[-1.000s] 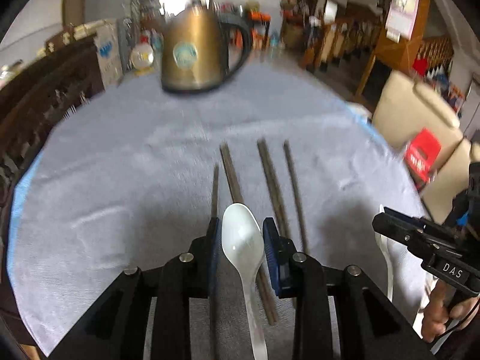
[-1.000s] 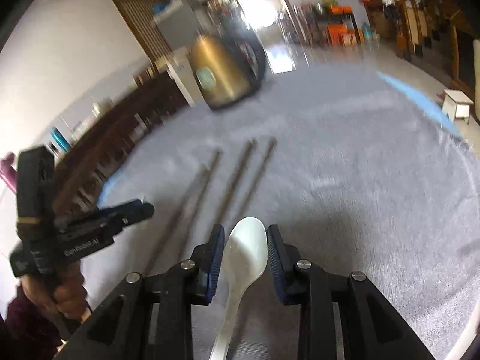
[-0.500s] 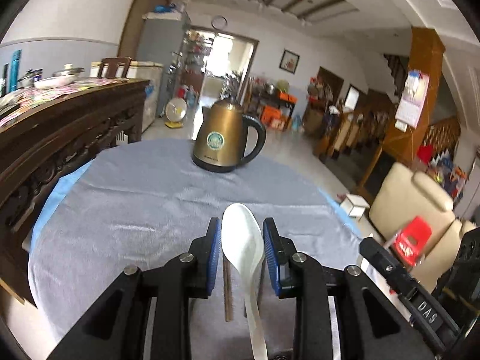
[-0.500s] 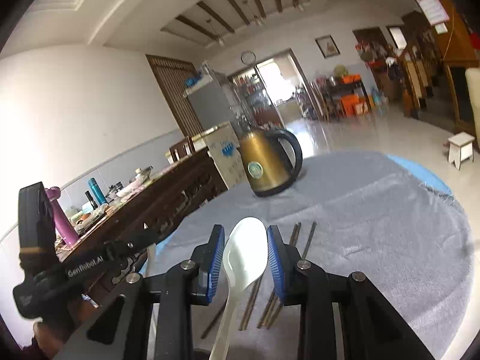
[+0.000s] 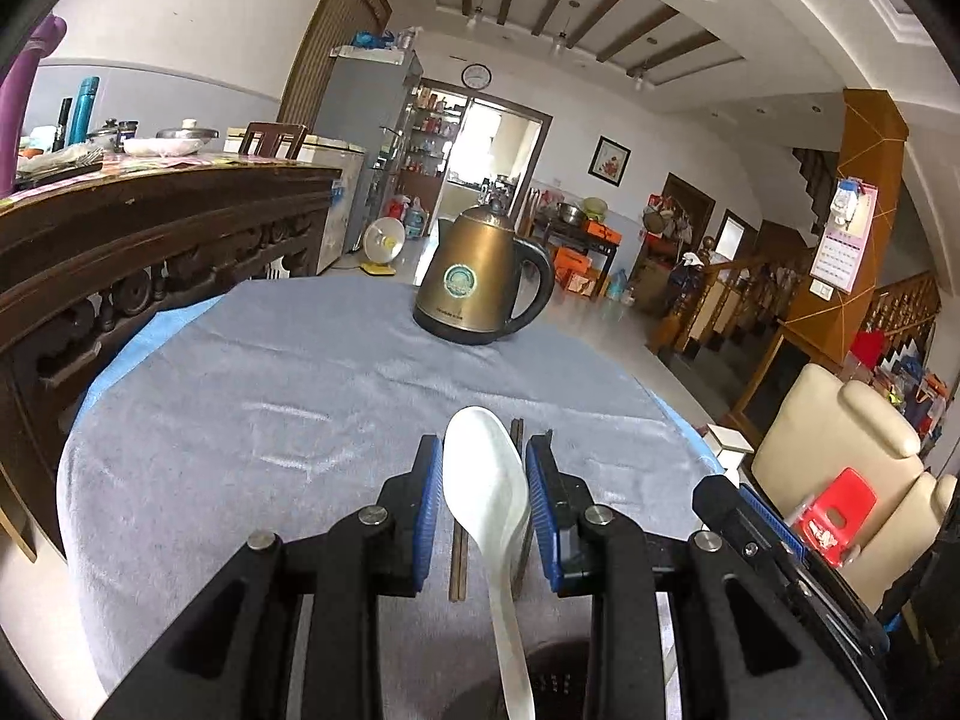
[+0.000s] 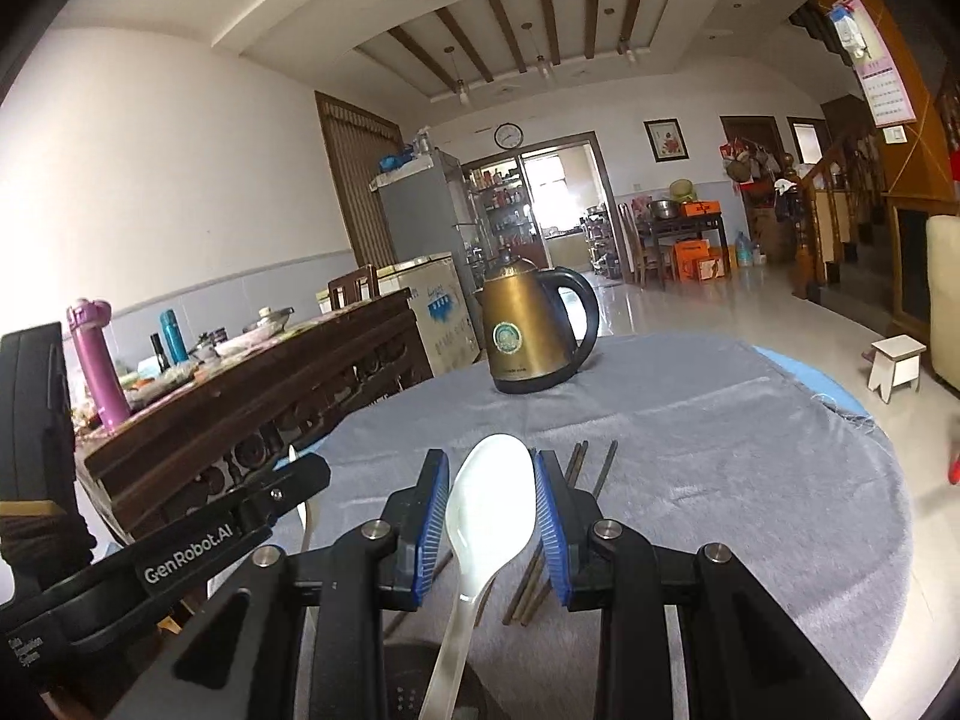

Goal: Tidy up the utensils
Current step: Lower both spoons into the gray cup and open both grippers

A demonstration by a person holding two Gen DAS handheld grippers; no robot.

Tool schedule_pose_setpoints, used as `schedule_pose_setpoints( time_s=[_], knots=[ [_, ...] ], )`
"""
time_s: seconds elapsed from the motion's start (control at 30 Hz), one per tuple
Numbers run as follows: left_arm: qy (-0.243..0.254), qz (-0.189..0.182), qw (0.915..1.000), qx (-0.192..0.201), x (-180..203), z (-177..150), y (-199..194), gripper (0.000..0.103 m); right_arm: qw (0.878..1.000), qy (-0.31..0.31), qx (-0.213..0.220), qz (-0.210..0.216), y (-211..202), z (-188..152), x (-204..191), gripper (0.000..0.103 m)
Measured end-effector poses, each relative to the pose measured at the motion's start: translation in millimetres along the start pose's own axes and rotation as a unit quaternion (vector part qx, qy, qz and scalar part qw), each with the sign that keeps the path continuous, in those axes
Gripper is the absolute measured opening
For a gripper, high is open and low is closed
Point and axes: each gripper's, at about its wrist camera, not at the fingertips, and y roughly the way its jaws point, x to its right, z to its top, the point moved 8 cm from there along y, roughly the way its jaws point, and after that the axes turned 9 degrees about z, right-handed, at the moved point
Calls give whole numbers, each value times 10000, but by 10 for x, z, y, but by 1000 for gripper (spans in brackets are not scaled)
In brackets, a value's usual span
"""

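Nearest to me, in my left hand, the left tongs (image 5: 485, 507) are clamped on a glossy white plastic soup spoon (image 5: 487, 486): bowl forward between the blue pads, handle trailing back toward me along the tongs' own line. My right tongs (image 6: 492, 519) carry a second white plastic spoon (image 6: 491, 501), pinched the same way, bowl out front, handle running back and down. Both pairs are closed on their loads, and both are held up off the cloth, tilted toward the room.

Just below and beyond the left spoon lie the dark brown wooden chopsticks (image 5: 459, 558) on the grey fleece tablecloth (image 5: 240, 420). Their long axis points away from me, straight toward the bronze electric kettle (image 5: 477, 282). From the right wrist view the same chopsticks (image 6: 591, 471) sit just right of my spoon, fanned slightly, tips aimed kettle-ward.

So the key line-up, as I read it: each spoon's handle already runs parallel to the sticks. The left tongs hang almost directly over them, the right tongs a touch to their left. Whichever spoon goes down beside the sticks, the left looks nearer.

Farther off the kettle stands upright at the far side of the cloth, handle to its right, well apart from the utensils.
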Motion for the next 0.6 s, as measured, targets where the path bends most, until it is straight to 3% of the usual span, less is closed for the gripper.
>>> schedule_pose_setpoints(
  time_s=[0.27,0.6],
  knots=[
    [-22,-24,9999,-96,-78,-148,-110,30,9999,24,-148,-34,-173,-161,13,32],
    [343,-93,9993,-105,-35,-288,-389,30,9995,-17,-310,43,-358,-274,-76,33]
  ],
)
